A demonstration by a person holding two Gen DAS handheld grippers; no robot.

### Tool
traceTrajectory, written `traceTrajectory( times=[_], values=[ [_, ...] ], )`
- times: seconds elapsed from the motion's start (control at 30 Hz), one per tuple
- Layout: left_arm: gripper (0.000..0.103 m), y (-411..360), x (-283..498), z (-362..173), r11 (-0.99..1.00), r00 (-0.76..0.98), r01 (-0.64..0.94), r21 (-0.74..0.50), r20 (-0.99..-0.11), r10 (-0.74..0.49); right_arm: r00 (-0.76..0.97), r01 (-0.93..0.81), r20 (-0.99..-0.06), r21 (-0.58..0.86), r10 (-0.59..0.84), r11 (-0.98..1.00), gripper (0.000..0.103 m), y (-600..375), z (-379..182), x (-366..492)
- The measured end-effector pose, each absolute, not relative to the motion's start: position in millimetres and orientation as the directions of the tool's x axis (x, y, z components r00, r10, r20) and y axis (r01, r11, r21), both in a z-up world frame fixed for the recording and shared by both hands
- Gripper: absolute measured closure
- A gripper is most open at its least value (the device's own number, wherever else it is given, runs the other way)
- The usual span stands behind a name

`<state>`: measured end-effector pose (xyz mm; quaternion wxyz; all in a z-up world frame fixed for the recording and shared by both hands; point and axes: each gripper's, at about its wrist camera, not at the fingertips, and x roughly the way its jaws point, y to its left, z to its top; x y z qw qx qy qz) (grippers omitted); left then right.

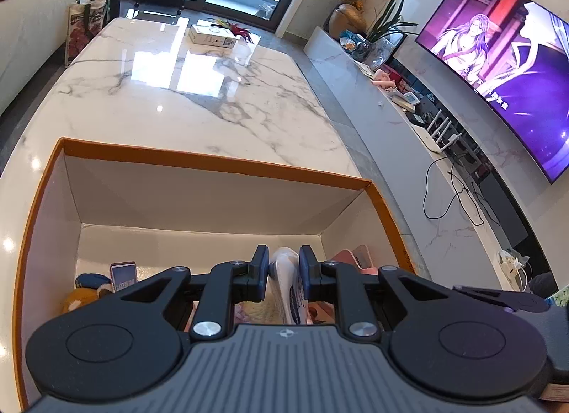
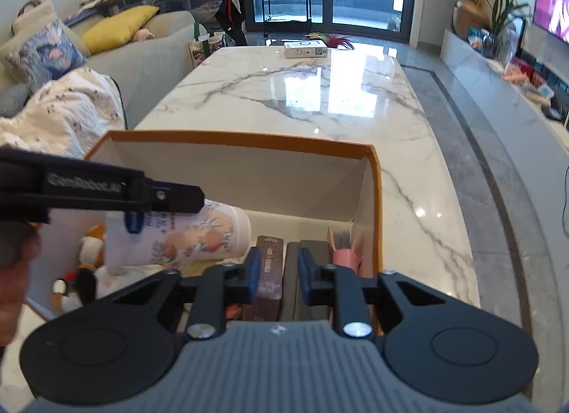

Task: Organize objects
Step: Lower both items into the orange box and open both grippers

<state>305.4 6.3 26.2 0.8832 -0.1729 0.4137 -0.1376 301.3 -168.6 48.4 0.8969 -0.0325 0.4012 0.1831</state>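
An orange-rimmed cardboard box (image 1: 213, 164) stands on the marble table; it also shows in the right wrist view (image 2: 377, 199). My left gripper (image 1: 283, 271) is shut on a white tube with a peach print (image 1: 286, 278) and holds it over the box. In the right wrist view the tube (image 2: 185, 239) lies sideways under the left gripper's finger (image 2: 142, 196). My right gripper (image 2: 275, 271) hangs above the box's right side with its jaws a little apart and nothing between them. Below it stand a brown box (image 2: 268, 271), dark flat items (image 2: 309, 263) and a pink holder (image 2: 343, 256).
Plush toys (image 2: 85, 260) and a phone-like card (image 1: 123, 274) lie in the box's left part. A white carton (image 2: 306, 49) and a red plant (image 2: 336, 41) sit at the table's far end. A sofa (image 2: 142, 57) is left, a TV bench (image 1: 391, 103) right.
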Motion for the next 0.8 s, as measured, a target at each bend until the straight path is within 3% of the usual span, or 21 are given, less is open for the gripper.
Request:
traceTrajectory(
  times=[0.23, 0.4, 0.53, 0.63, 0.8],
  values=[
    [0.083, 4, 307, 20, 0.909, 0.61, 0.094, -0.407, -0.698, -0.376, 0.56, -0.421, -0.754, 0.098, 0.343, 0.902, 0.103, -159, 41, 288],
    [0.083, 4, 307, 22, 0.91, 0.606, 0.096, -0.402, -0.702, -0.374, 0.478, -0.372, -0.823, 0.127, 0.307, 0.919, 0.103, -160, 16, 298],
    [0.083, 2, 306, 24, 0.913, 0.605, 0.102, -0.394, -0.704, -0.372, 0.497, -0.371, -0.785, 0.193, 0.37, 0.908, 0.103, -168, 28, 295],
    [0.083, -2, 307, 24, 0.916, 0.607, 0.104, -0.387, -0.705, -0.367, 0.55, -0.377, -0.754, 0.159, 0.358, 0.913, 0.102, -165, 43, 298],
    [0.083, 0, 308, 24, 0.916, 0.604, 0.097, -0.389, -0.708, -0.365, 0.503, -0.353, -0.803, 0.145, 0.319, 0.924, 0.102, -160, 26, 310]
  ],
)
